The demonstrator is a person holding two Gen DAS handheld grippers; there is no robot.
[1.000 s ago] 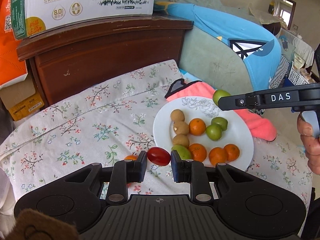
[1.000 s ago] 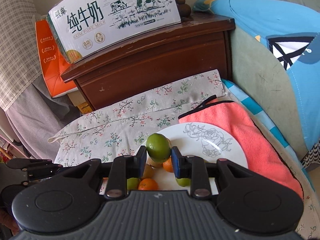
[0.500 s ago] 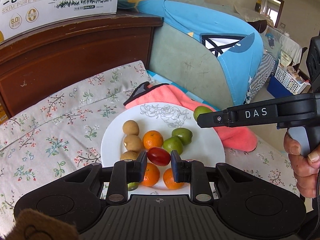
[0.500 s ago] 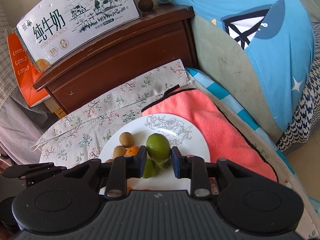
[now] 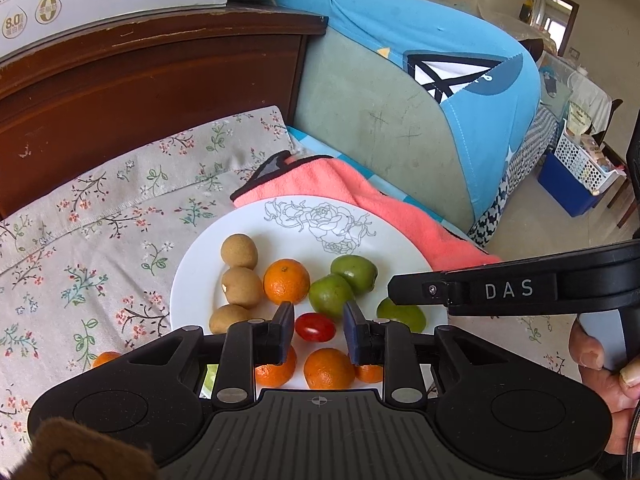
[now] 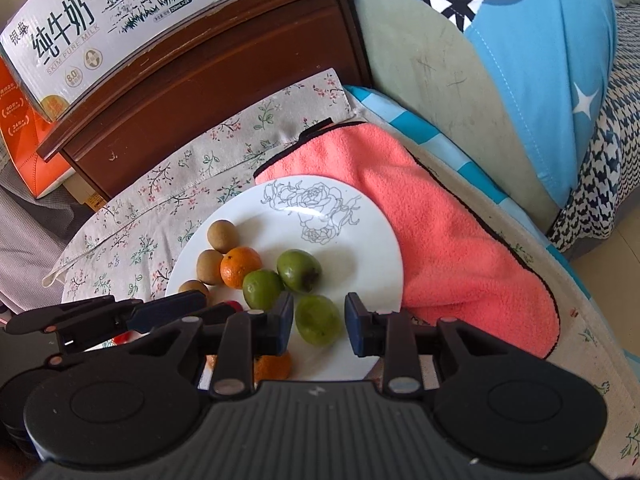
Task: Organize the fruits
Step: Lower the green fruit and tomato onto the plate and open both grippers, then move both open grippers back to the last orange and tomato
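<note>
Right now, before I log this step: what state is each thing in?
left gripper: opening, cherry tomato loose between pads
right gripper: opening, green fruit loose between pads
plate: carrying fruit
stray orange: off the plate, on the floral cloth

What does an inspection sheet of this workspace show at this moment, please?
Surface: floral cloth; a white round plate with a rose drawing lies on it.
Job's things: on the plate are small oranges, brown round fruits, green round fruits and a red cherry tomato; one stray orange lies on the cloth.
Clutter: pink fleece towel, its edge under the plate.
Grippers: left gripper jaws opening, with the tomato between them, not pressed; right gripper jaws opening around a loose green fruit, pads clear of it.
Cables: thin dark cord beside the person's hand.
Surroundings: brown wooden cabinet, white milk box, blue cushion.
</note>
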